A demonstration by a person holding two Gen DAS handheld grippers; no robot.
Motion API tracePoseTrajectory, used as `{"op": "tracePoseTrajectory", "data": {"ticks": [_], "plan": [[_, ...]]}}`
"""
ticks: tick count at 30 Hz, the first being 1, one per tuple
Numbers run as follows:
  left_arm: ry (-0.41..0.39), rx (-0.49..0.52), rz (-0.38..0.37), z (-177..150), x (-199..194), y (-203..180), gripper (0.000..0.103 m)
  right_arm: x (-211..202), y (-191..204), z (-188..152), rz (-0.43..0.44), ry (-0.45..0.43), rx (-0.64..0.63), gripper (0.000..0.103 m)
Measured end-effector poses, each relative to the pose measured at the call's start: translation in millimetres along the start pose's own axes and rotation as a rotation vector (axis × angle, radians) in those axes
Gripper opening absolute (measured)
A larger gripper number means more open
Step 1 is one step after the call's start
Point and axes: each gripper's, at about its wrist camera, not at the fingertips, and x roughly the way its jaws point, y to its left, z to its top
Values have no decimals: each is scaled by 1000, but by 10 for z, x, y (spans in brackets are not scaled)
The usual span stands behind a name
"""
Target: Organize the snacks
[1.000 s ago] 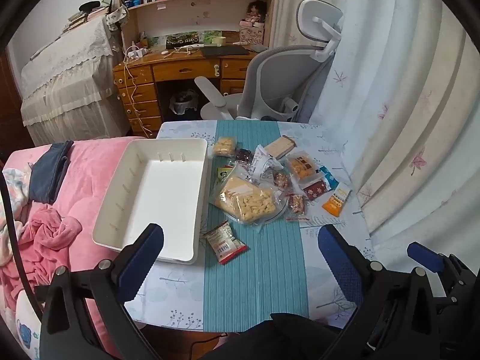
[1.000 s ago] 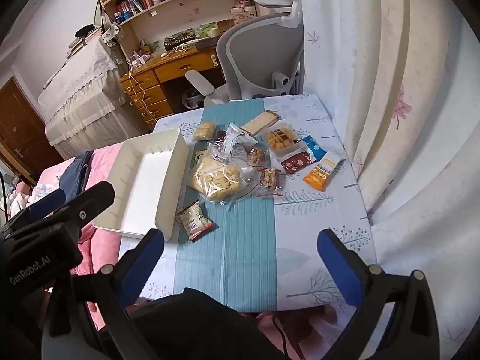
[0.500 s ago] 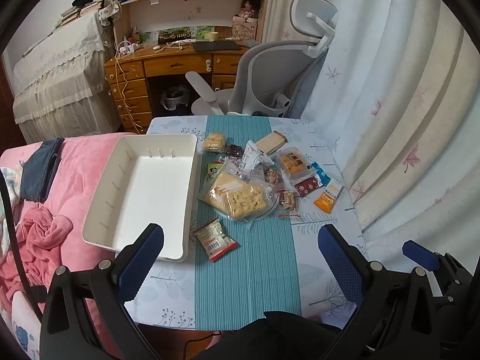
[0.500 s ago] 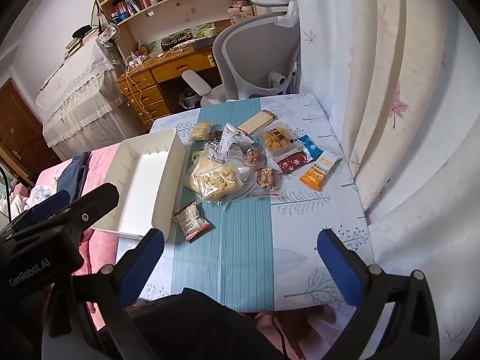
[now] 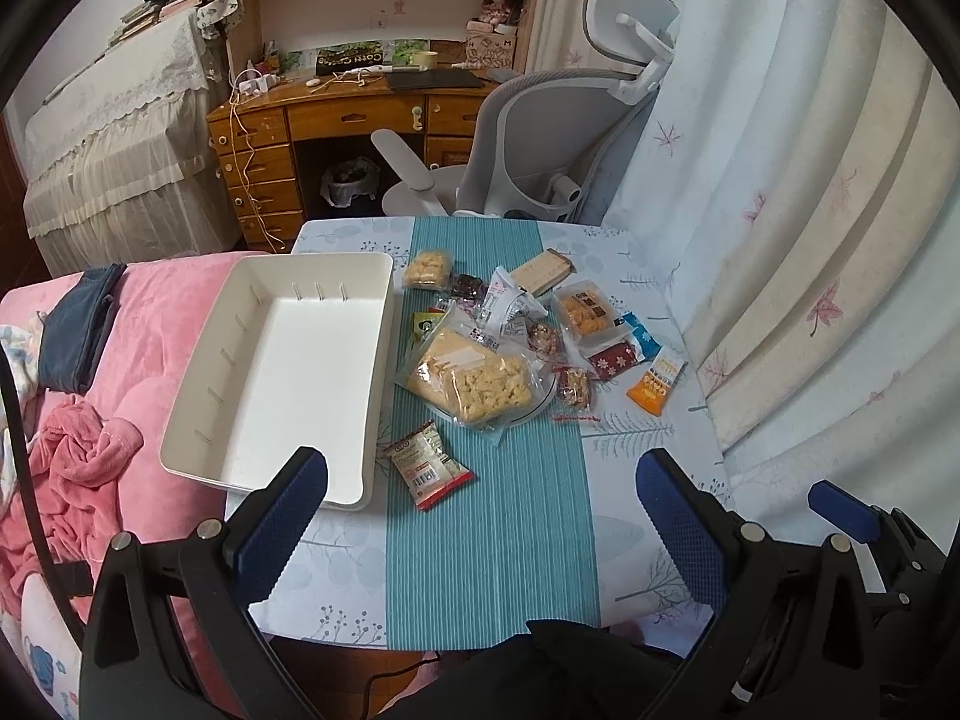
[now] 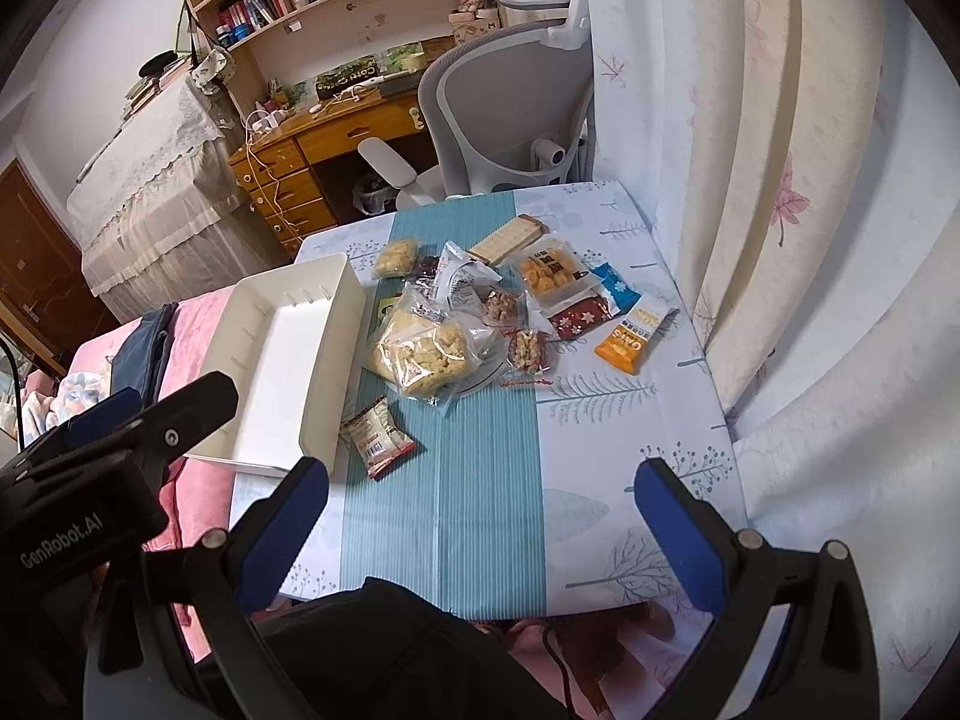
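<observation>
A white empty bin (image 5: pixel 282 384) (image 6: pixel 282 360) sits at the table's left edge. Right of it lie several snack packets: a big clear bag of yellow biscuits (image 5: pixel 471 381) (image 6: pixel 423 354), a small red-edged packet (image 5: pixel 427 467) (image 6: pixel 377 437) near the bin's front corner, an orange bar (image 5: pixel 657 381) (image 6: pixel 636 336) at the right, and a wafer pack (image 5: pixel 540 270) at the back. My left gripper (image 5: pixel 480 516) is open and empty above the table's near edge. My right gripper (image 6: pixel 480 522) is open and empty there too, to the right of the left one.
The table (image 5: pixel 648 570) has a teal striped runner. A pink bed with clothes (image 5: pixel 78 462) lies left, curtains (image 5: pixel 810 240) right, a grey office chair (image 5: pixel 540 138) and wooden desk behind.
Both grippers have pulled back and risen slightly, so the table and snacks look a little farther. Nothing on the table has moved.
</observation>
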Motion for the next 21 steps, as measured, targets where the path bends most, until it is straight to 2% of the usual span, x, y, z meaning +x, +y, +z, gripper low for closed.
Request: {"op": "tracePoseTrajectory", "data": {"ticks": [13,21], "plan": [[35,26,-18,-30,20,139,102,28,170,-101,-40,4,53,102],[65,3,-55,-42,126,287,102,-1,269,-199,-61,-41,86,102]]}}
